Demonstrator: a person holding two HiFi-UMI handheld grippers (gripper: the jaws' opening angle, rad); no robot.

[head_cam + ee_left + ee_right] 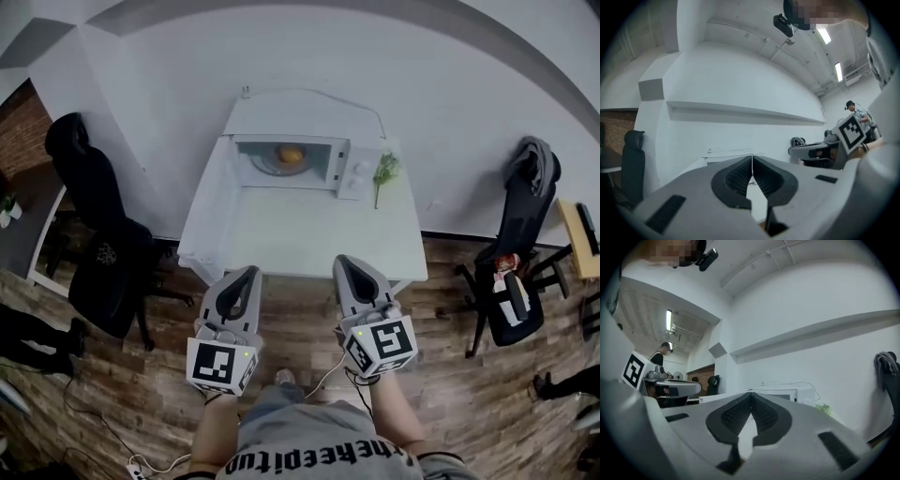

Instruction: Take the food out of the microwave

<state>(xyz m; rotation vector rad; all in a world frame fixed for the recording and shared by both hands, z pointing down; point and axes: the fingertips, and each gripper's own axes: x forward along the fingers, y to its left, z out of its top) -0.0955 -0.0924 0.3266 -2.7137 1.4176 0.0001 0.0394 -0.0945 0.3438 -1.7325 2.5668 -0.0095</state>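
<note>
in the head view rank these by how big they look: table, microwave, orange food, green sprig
1. table
2. microwave
3. green sprig and orange food: both small, too alike to rank

Office-like room: swivel chair (pixel 101 225) beside a white table (pixel 309 239).

Matt white table (pixel 314 236), smooth white plastic microwave (pixel 300 117), brown wood-plank floor (pixel 445 375) with dull sheen.

White table (pixel 309 234), green sprig (pixel 384 171) on it, left chair (pixel 101 234), right chair (pixel 521 230), wood floor (pixel 450 361)
</note>
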